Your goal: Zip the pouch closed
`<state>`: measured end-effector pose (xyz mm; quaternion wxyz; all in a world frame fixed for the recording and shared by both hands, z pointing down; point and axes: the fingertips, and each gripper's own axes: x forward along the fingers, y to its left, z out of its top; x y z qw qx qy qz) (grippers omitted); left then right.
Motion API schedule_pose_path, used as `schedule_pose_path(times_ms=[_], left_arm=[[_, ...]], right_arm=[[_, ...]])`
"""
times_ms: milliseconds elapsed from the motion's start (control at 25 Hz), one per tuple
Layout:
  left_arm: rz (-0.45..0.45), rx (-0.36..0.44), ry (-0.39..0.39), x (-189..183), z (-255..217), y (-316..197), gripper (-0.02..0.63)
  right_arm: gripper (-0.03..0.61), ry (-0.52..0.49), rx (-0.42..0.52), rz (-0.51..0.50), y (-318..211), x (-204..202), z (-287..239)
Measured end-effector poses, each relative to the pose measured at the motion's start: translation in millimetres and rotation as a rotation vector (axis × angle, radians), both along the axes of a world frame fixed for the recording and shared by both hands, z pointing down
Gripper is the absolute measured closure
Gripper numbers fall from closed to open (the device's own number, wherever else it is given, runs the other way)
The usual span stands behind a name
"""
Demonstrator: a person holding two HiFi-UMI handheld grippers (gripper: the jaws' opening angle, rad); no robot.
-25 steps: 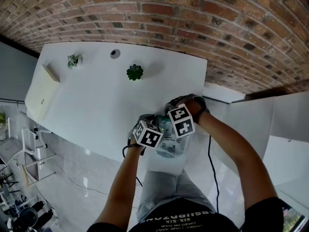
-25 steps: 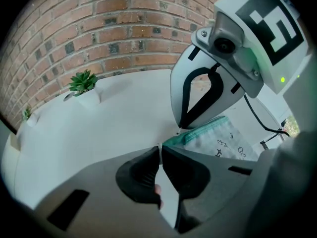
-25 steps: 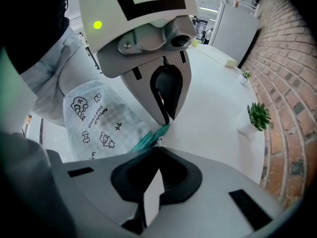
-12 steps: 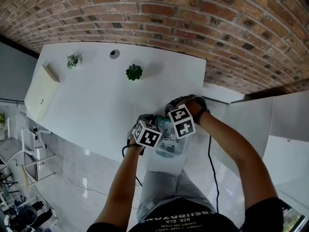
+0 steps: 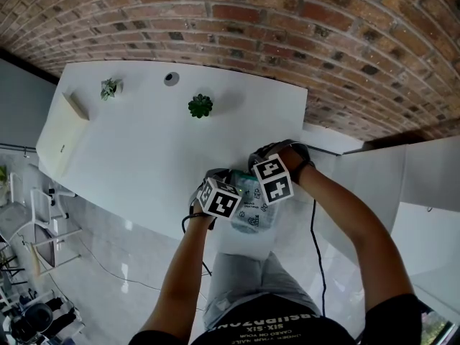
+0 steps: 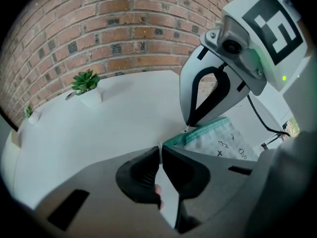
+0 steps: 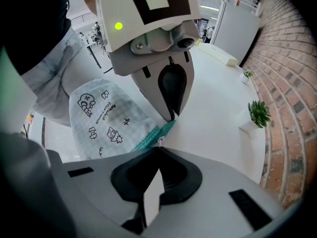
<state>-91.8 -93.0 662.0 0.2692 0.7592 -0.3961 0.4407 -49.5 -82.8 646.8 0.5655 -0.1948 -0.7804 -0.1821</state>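
The pouch (image 5: 251,208) sits at the near edge of the white bench (image 5: 144,149), held between the two grippers. It is a soft, flat bag of pale grey fabric with a fine grid weave. Small black doodles are printed on it, among them a cloud, a little house and stars. A teal zipper tape (image 7: 151,137) with a ribbed, woven surface runs along its top edge.

The left gripper (image 6: 159,150) has its dark, ridged pads drawn to a narrow slit and pinches the teal corner of the pouch at the end of the zip. The right gripper (image 7: 157,150) has its black pads pressed fully together at the tips, where they nip a tiny silvery zipper pull (image 7: 160,140) on the tape. The two sets of tips stand just beside each other over that corner. Both grippers have smooth, matte grey plastic shells that taper to a wedge. Each carries a white marker cube (image 5: 219,198) with bold black square patterns.

The bench top is smooth and slightly glossy, with a curved far edge against a rough red brick wall (image 5: 287,34) with pale mortar lines. Well apart from the pouch stand a spiky green succulent (image 5: 200,106) in a small white pot and a smaller plant (image 5: 110,89). A round grey grommet (image 5: 171,79) lies between them, and a pale rectangular block (image 5: 75,108) sits near the bench's left end.
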Motion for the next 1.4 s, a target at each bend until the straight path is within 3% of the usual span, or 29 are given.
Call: schedule_pose_path(times_ms=[1400], left_arm=[[-0.041,-0.003,0.006,-1,1,0,0.589]], right_arm=[[0.580,0.015,0.013,-0.007,6,17,-1]])
